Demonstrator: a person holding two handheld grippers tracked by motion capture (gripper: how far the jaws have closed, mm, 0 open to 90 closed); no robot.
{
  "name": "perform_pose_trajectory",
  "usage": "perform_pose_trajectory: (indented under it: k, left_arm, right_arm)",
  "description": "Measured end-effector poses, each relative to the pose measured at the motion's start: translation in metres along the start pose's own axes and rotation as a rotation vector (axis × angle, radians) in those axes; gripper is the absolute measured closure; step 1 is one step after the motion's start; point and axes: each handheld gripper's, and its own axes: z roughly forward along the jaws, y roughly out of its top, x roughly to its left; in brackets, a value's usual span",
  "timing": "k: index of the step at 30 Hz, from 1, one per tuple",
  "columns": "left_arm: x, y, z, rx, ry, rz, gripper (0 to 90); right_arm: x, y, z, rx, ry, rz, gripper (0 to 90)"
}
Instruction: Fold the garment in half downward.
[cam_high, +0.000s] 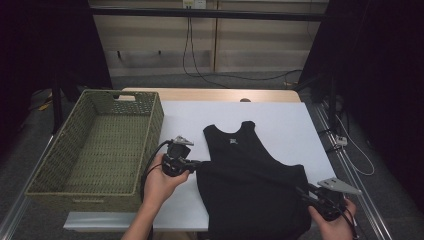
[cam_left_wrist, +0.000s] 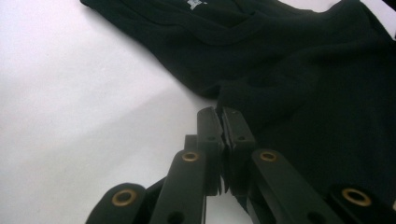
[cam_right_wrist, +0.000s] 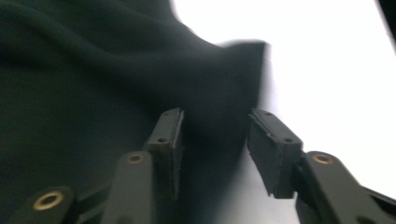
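A: I see the white table top (cam_high: 280, 125) first, and a dark room around it. The woven green basket (cam_high: 95, 150) sits on its left side. The black sleeveless cloth top (cam_high: 250, 175) lies in the middle, its bottom part folded up.

B: And the tongs?

A: My left gripper (cam_left_wrist: 220, 122) is pinched tight on the fold's left corner. My right gripper (cam_right_wrist: 215, 140) stands half wide at the right corner, pinching nothing. If I pull now, I think the fold would go crooked.

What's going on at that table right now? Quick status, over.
Left gripper shut on black sleeveless top, at its edge. Right gripper open at the opposite fold corner. Green woven basket alongside, not obstructing.
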Motion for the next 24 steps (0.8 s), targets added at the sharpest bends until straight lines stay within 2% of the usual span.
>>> perform_pose_trajectory:
  k: [2,4,6,9,11,13,16,19,21,22,23,24]
  left_arm:
    - [0.001,0.0,0.001,-0.004,0.0,-0.008,87.5]
    - [0.002,0.0,0.002,0.002,0.006,-0.005,87.5]
    - [0.003,0.0,0.003,-0.002,-0.001,-0.012,87.5]
    - [0.003,-0.001,0.003,0.0,-0.011,-0.012,87.5]
    - [0.002,-0.001,0.003,0.004,-0.016,-0.012,87.4]
    - [0.001,-0.001,0.003,-0.003,-0.013,-0.014,87.5]
    - [0.001,-0.001,0.002,-0.007,-0.01,-0.017,87.5]
    - [0.0,-0.001,0.001,-0.012,-0.005,-0.017,87.4]
    - [0.0,-0.001,0.0,-0.009,-0.006,-0.014,87.5]
    - [0.0,-0.001,0.0,-0.012,-0.008,-0.018,87.5]
    - [0.0,-0.001,-0.001,-0.011,-0.016,-0.017,87.5]
    - [0.0,-0.001,-0.001,-0.009,-0.018,-0.015,87.5]
  right_arm:
    - [0.016,0.007,0.002,-0.014,0.042,-0.03,52.5]
    - [0.034,0.012,0.006,-0.015,0.11,-0.052,52.2]
    - [0.055,0.016,0.012,-0.01,0.158,-0.103,51.5]
    - [0.088,0.021,0.021,0.0,0.257,-0.163,50.6]
    - [0.11,0.023,0.027,0.014,0.334,-0.199,50.2]
    - [0.127,0.023,0.031,0.022,0.394,-0.227,50.0]
    - [0.15,0.021,0.036,0.045,0.461,-0.291,49.4]
    - [0.167,0.018,0.038,0.069,0.507,-0.351,49.4]
    - [0.175,0.015,0.042,0.104,0.493,-0.4,53.9]
    - [0.176,0.013,0.042,0.078,0.487,-0.413,57.9]
    - [0.176,0.013,0.042,0.079,0.489,-0.411,64.1]
    - [0.175,0.014,0.042,0.084,0.497,-0.417,78.1]
